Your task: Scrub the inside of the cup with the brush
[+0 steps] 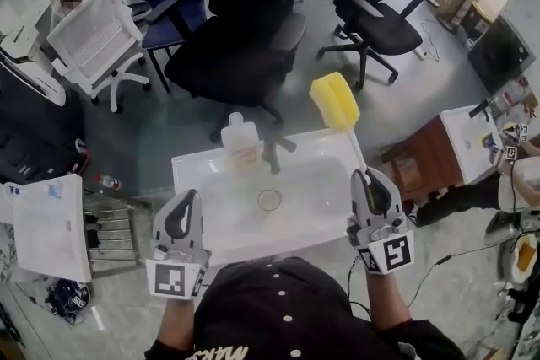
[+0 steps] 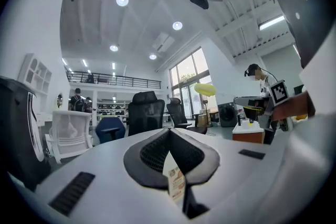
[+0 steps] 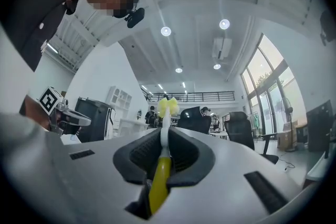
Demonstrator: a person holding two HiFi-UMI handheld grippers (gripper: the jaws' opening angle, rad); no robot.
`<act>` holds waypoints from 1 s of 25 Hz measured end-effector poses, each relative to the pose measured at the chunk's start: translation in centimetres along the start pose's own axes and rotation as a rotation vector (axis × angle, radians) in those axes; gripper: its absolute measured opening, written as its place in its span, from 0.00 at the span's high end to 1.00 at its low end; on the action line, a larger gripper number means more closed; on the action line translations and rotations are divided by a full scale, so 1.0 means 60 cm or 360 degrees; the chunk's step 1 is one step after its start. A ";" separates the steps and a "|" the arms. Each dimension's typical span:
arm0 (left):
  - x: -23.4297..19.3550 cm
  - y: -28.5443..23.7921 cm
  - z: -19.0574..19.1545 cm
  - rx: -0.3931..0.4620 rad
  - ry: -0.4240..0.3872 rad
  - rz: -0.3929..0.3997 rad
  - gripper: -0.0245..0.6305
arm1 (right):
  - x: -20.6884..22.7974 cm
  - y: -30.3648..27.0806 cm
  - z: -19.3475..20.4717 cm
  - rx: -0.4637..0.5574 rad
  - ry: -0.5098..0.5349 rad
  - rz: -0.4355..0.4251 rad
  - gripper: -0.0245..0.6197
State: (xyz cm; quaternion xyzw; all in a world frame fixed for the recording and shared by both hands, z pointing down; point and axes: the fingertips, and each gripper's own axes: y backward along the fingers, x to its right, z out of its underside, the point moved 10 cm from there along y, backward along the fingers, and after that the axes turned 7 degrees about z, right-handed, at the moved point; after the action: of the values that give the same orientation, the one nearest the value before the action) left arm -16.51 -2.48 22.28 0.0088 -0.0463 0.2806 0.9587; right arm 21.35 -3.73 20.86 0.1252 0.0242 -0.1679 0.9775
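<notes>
L gripper (image 1: pixel 191 196) shut, R gripper (image 1: pixel 365 175) clamping 1 yellow brush (image 1: pixel 335 101), 1 sink (image 1: pixel 202 173), 1 bottle (image 1: pixel 240 146)

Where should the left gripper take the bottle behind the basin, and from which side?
Probably best: grip the bottle round its body, below the cap, coming from the near left with jaws level. It stands upright, and the tap is close on its right.

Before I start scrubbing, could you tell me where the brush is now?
In the head view it is on the right: the brush is clamped in the right gripper, its yellow sponge head up near the far right corner of the white basin.
</notes>
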 end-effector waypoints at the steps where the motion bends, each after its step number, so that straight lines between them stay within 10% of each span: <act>1: 0.001 -0.001 -0.001 0.0003 0.0005 -0.0004 0.92 | 0.000 0.000 -0.002 0.0005 0.0000 0.0000 0.89; 25: 0.010 -0.037 -0.011 -0.0016 -0.0035 0.0013 0.92 | 0.002 -0.018 -0.008 0.0003 -0.0008 0.0010 0.89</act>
State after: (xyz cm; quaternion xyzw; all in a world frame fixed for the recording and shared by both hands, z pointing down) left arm -14.74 -4.00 21.68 0.0069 -0.0583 0.2841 0.9570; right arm 21.13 -4.62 20.14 0.1258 0.0213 -0.1653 0.9780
